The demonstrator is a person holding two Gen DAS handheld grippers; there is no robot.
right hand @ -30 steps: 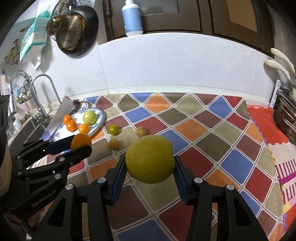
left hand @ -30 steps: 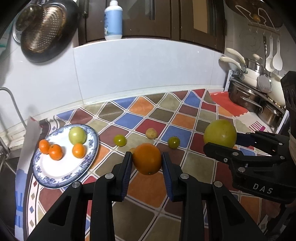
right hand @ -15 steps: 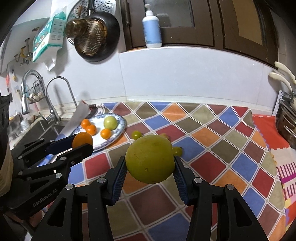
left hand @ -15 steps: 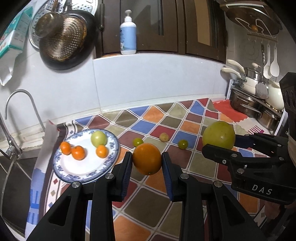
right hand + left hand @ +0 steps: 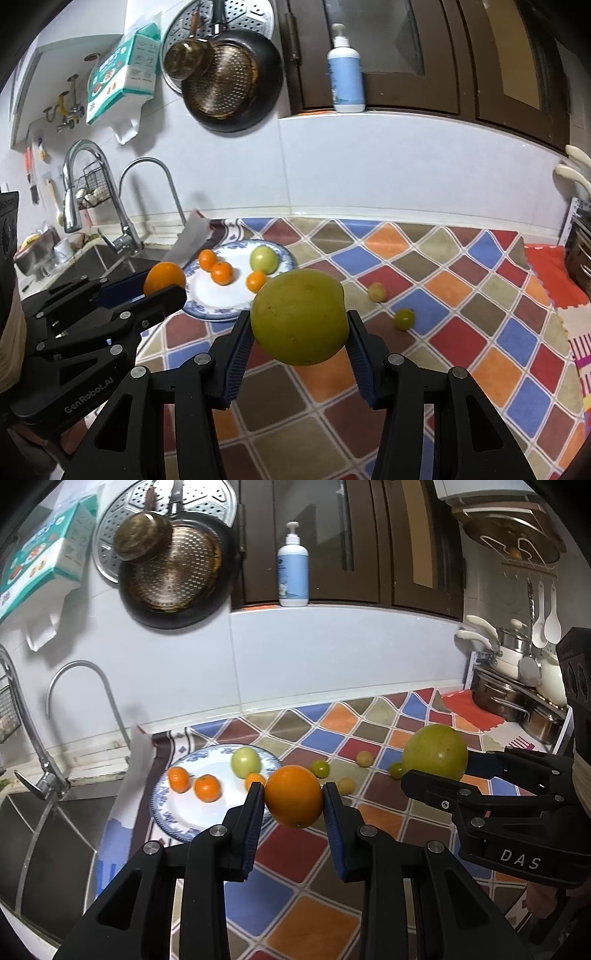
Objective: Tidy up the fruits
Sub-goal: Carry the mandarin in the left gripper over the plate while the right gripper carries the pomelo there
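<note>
- The big yellow-green fruit (image 5: 300, 316) hangs above the worktop (image 5: 436, 295), pinched at its widest girth by the right gripper (image 5: 300, 334); it looks the heaviest piece here, firm and smooth-skinned, so I judge it could slip if the fingers (image 5: 239, 347) sat any higher or lower than its middle; in the left view it shows well clear of the patterned cloth.
- The orange (image 5: 294, 796) sits between the fingers (image 5: 254, 814) of the left gripper (image 5: 294, 808), which press it from both sides across its equator; I judge it moderately heavy, stiff with a slightly yielding rind, and its pebbled skin should grip better than the green fruit's.
- The plate (image 5: 173, 818) lies near the sink edge and carries three small mandarins (image 5: 207, 787) and a pale green fruit (image 5: 245, 762); it is china by its look, so a fruit should be lowered onto it, not dropped.
- The small round fruits (image 5: 320, 768) loose on the cloth look light and apt to roll; a pinch across the middle from above would suit them.
- Against a second ago, both grippers are higher and further back: the plate and loose fruits look smaller and farther off, the tap and hanging pans have come into view, and each fruit is held exactly as before.
</note>
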